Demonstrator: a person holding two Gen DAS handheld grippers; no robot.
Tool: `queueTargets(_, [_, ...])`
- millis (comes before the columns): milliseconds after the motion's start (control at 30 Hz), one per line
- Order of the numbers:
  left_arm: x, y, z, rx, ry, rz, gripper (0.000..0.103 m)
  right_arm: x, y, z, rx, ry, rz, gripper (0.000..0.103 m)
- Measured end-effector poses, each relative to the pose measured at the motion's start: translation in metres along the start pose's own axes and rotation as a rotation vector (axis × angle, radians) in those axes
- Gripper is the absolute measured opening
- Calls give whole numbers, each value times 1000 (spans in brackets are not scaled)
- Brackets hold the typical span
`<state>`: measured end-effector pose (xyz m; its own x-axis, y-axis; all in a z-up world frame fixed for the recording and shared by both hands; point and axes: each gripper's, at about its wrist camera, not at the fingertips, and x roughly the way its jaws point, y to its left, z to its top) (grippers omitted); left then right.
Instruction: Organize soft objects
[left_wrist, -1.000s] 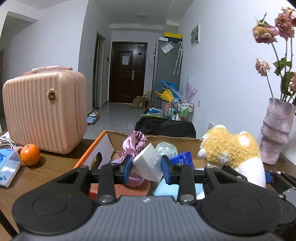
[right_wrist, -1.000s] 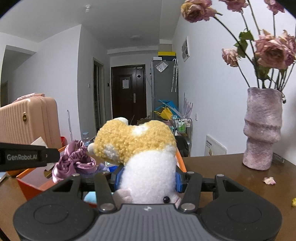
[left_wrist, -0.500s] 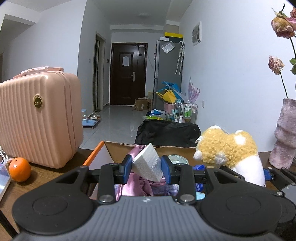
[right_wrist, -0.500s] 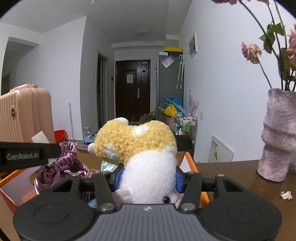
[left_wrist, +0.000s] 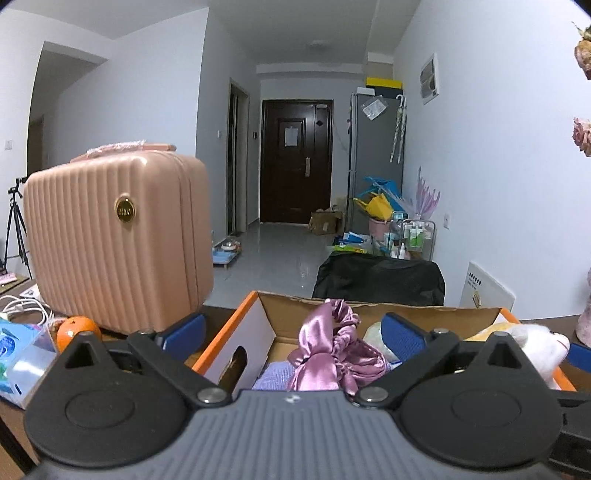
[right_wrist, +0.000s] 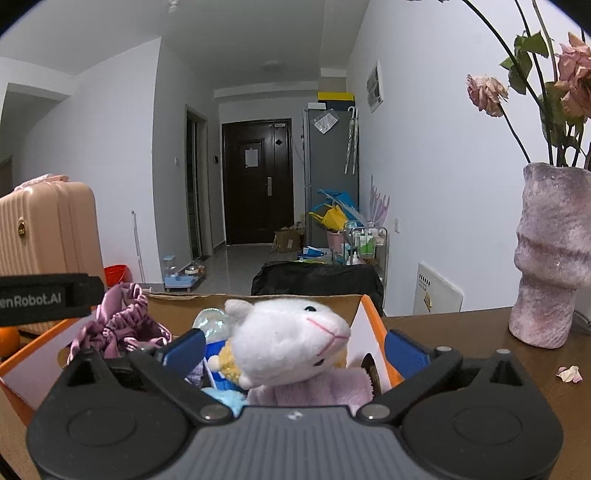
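Soft things lying in the cardboard box

The cardboard box (right_wrist: 364, 314) is open at the top, brown inside, with orange edges. A plush toy (right_wrist: 291, 341) lies in the right side of the box, close to the right wall. It has a white head with a black eye and a thin pink mouth, a bit of yellow curly fur and a pale pink part below, and its face tips up and to the right. A shiny purple scrunchie cloth (left_wrist: 332, 350) is heaped in the left side of the box and sticks up above the rim. A blue fluffy thing (right_wrist: 227, 397) lies low in the box just left of the plush toy.
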<state>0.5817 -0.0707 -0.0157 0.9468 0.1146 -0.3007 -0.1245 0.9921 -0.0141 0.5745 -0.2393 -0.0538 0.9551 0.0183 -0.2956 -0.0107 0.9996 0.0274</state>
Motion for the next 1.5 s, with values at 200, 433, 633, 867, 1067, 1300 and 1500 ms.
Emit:
queueTargets(200, [-1,2,1,2,1,-4,103,-13,2,-5,-12,-24,-2,103])
queueTargets(433, [-27,20,-10,17,9,-7,103,-58,-5,-16,6,-69,-14,103])
queueTargets(633, [-76,39,-26,44,0,-11,103,-113,-10,-29,18,-95,-15,103])
queueTargets(867, [-147,59,-46,62,-17,-22,103,-182,-5,-51,2,-86,-3,103])
queueTargets(1067, [-213,75,-64,81,-24,-47,103,-253,-3,-70,-10,-75,9,103])
queueTargets(1300, [-314,96,-90,82,-72,-126,103,-365,2,-97,-21,-83,47,103])
queueTargets(1500, [-393,108,-118,107,-123,-189,103,-441,9,-116,-61,-84,53,103])
